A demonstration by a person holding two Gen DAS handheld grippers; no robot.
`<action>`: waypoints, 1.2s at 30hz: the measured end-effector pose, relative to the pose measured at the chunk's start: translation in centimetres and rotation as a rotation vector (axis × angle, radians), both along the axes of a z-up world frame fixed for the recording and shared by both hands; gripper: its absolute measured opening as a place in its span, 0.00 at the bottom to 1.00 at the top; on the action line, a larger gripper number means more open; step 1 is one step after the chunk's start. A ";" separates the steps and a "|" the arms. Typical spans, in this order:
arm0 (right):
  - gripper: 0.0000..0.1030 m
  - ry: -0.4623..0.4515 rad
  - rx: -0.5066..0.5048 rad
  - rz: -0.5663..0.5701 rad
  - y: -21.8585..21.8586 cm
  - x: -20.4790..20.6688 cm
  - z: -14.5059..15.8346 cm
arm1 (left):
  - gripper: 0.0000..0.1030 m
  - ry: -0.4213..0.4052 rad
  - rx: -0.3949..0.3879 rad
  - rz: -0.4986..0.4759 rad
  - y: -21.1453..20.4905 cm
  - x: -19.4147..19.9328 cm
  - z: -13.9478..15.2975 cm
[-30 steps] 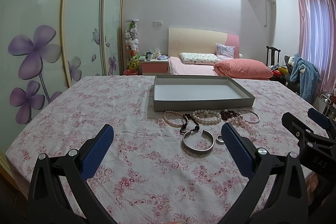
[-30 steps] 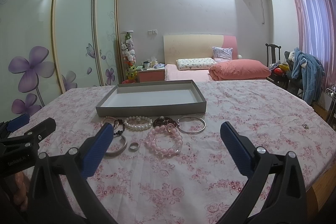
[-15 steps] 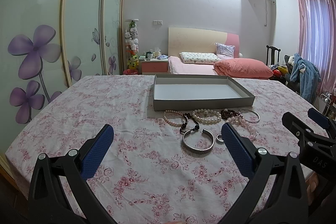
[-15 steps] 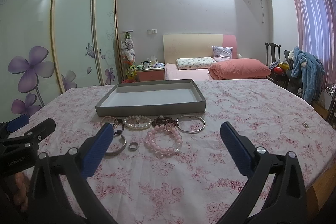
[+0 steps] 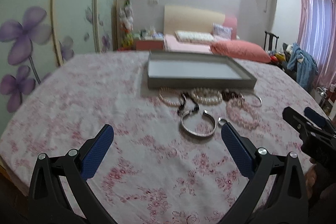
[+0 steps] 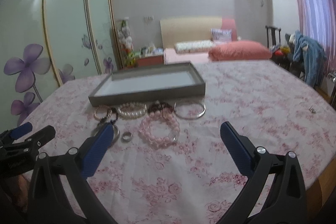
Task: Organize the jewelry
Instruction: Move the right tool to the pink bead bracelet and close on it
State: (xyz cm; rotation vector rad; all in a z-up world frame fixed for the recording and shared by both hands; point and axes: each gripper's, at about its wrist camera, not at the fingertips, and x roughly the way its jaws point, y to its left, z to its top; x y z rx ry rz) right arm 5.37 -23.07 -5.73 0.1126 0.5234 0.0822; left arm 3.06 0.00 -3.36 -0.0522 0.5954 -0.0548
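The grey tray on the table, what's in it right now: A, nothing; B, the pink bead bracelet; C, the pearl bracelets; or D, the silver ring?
A: the tray shows only its bare white floor; the pink bracelet, ring and pearls lie on the cloth before it.

Shiny metal cuff (image 5: 197, 125) and ring (image 6: 127, 136) — glossy pink beads (image 6: 160, 129) — on matt floral cloth (image 6: 241, 102).

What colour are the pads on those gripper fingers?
Blue, with a fine dotted texture, on black fingers. The right gripper's pads show it best in the right wrist view.
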 end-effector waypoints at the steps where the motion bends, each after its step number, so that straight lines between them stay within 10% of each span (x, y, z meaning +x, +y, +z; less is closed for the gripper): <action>1: 0.96 0.032 -0.001 0.008 -0.1 0.6 -0.3 | 0.98 0.017 -0.009 -0.010 0.1 0.2 -0.3; 5: 0.93 0.159 -0.004 0.029 -0.2 3.3 -1.5 | 0.98 0.050 -0.014 -0.030 0.4 1.1 -0.8; 14: 0.47 0.345 -0.039 0.033 -0.2 9.6 -3.7 | 0.98 0.103 0.031 -0.081 -0.8 3.4 -1.3; 23: 0.17 0.371 -0.118 0.024 1.0 10.8 -4.7 | 0.98 0.189 0.090 -0.122 -3.3 6.5 -2.3; 36: 0.16 0.355 -0.075 0.018 0.5 10.6 -4.5 | 0.87 0.332 0.103 -0.113 -4.6 10.0 -4.9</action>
